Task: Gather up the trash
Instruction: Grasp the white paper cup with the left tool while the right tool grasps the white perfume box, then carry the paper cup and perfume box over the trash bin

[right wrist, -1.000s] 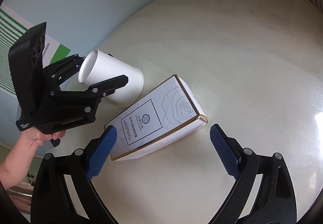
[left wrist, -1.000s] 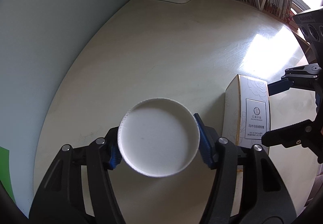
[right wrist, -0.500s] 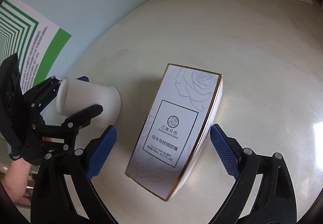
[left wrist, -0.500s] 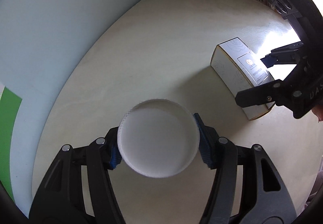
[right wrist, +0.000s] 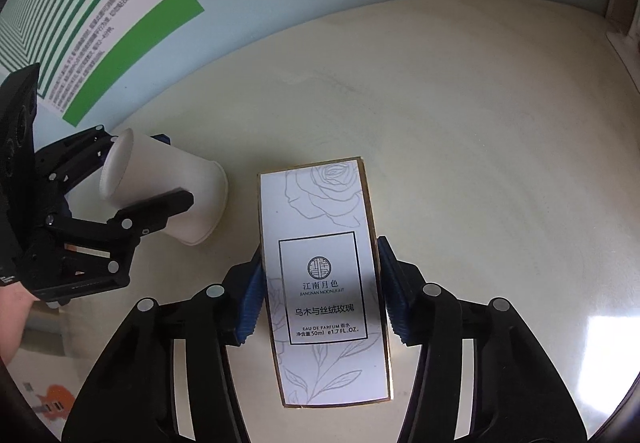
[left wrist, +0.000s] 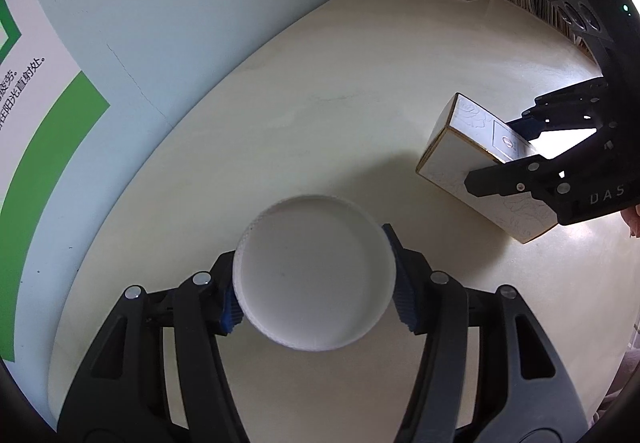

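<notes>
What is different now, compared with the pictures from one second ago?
The right gripper has just closed its jaws on the white rose-printed perfume box, which lay loose between open pads before. The box now lines up with the fingers and appears lifted off the cream table. The left gripper still clamps the white paper cup.

Daylight comes in from the right, throwing white glare across the cream tabletop [left wrist: 360, 91] at the right edge of both views. A soft shadow spreads above the paper cup [left wrist: 314, 275]. Both frames are sharp, with fisheye bending and dark corners.
</notes>
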The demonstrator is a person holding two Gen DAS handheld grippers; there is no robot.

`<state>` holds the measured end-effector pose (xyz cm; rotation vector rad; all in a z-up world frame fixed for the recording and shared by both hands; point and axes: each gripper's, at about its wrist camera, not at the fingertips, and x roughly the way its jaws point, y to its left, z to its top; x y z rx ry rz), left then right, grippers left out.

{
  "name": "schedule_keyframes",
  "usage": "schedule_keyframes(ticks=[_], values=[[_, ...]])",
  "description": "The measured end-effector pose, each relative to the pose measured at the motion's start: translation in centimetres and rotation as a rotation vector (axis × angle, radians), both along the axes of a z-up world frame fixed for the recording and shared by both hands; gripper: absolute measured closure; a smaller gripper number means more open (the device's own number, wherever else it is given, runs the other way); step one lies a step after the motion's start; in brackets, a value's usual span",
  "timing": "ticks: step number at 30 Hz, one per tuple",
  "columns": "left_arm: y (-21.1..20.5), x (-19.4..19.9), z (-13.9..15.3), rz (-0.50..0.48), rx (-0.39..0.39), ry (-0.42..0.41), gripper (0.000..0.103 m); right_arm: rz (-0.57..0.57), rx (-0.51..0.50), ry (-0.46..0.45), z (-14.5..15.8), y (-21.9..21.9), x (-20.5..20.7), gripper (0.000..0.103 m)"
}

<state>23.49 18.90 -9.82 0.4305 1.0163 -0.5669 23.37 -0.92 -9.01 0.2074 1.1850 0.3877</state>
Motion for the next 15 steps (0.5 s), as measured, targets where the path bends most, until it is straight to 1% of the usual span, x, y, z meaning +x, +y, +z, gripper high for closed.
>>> schedule_keyframes(ticks=[4, 5, 7, 9, 15], values=[[-0.1, -0.4, 1.6, 0.002, -0.008, -0.030, 0.047, 0.000, -0.001, -0.042, 1.8, -0.4, -0.4, 0.054], [-0.1, -0.6, 1.8, -0.001, -0.007, -0.039, 0.047, -0.004, 0.002, -0.048, 2.3, -1.0, -0.2, 0.054], [-0.7, -1.2, 2.3, -0.011, -0.002, -0.053, 0.047, -0.018, 0.006, -0.060, 3.1, -2.6, -1.1, 0.054], [-2.1, -1.8, 2.5, -0.022, 0.002, -0.060, 0.047, -0.032, 0.010, -0.070, 3.7, -3.7, -1.7, 0.054], [-4.7, -3.9, 2.9, -0.067, 0.012, -0.076, 0.047, -0.095, 0.028, -0.099, 5.4, -7.9, -4.4, 0.054]])
